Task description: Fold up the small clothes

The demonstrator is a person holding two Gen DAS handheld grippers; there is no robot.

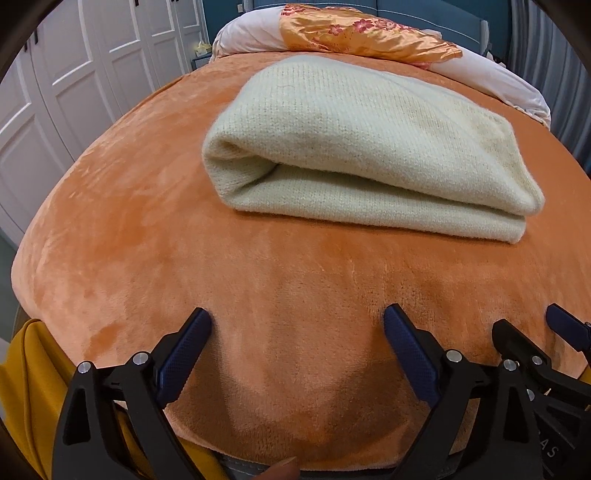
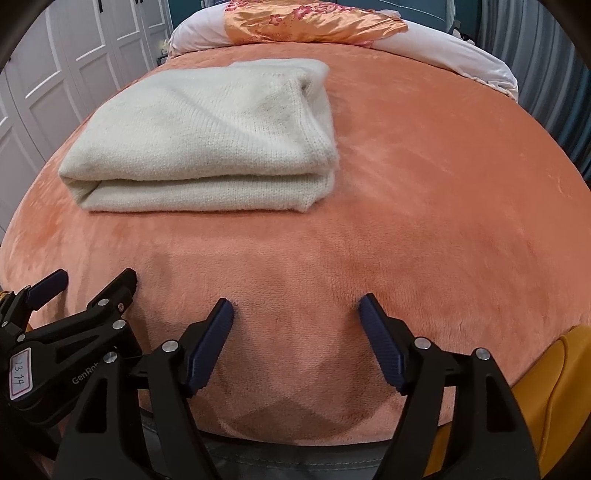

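Note:
A cream knitted garment (image 1: pixel 362 147) lies folded in layers on the orange plush bed cover (image 1: pixel 147 240); it also shows in the right wrist view (image 2: pixel 207 136), upper left. My left gripper (image 1: pixel 297 319) is open and empty, low over the cover near the bed's front edge, well short of the garment. My right gripper (image 2: pixel 295 308) is open and empty, beside the left one, also short of the garment. Each gripper shows in the other's view: the right gripper (image 1: pixel 528 328) at the right edge, the left gripper (image 2: pixel 96 282) at the left edge.
A white pillow (image 1: pixel 491 81) with an orange flowered satin cloth (image 1: pixel 362 33) lies at the head of the bed. White wardrobe doors (image 1: pixel 74 74) stand on the left. A yellow fabric (image 2: pixel 554 387) hangs at the bed's front edge.

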